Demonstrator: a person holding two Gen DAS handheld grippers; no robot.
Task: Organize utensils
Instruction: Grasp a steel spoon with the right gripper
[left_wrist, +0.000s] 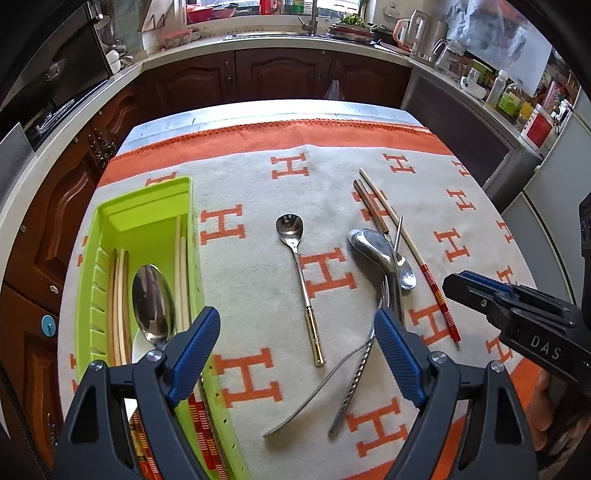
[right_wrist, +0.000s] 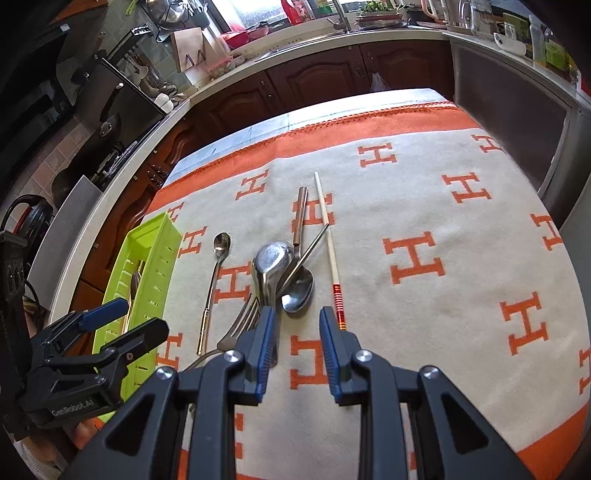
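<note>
Above the cloth (left_wrist: 258, 266), left gripper (left_wrist: 295, 343) gapes wide, empty; right gripper (right_wrist: 297, 339) half-parted, empty.

left gripper (left_wrist: 297, 334): matte black plastic frame with triangular cut-outs, two fingers (left_wrist: 195, 343) faced with ribbed blue pads, round silver screws at the finger pivots; white lettering "genrobot.ai" on its side as seen from the right wrist view

right gripper (right_wrist: 297, 339): same build, black frame, blue ribbed pads, silver pivot screws; white letters "das" on the body in the left wrist view, a small screw near the fingertip
</note>
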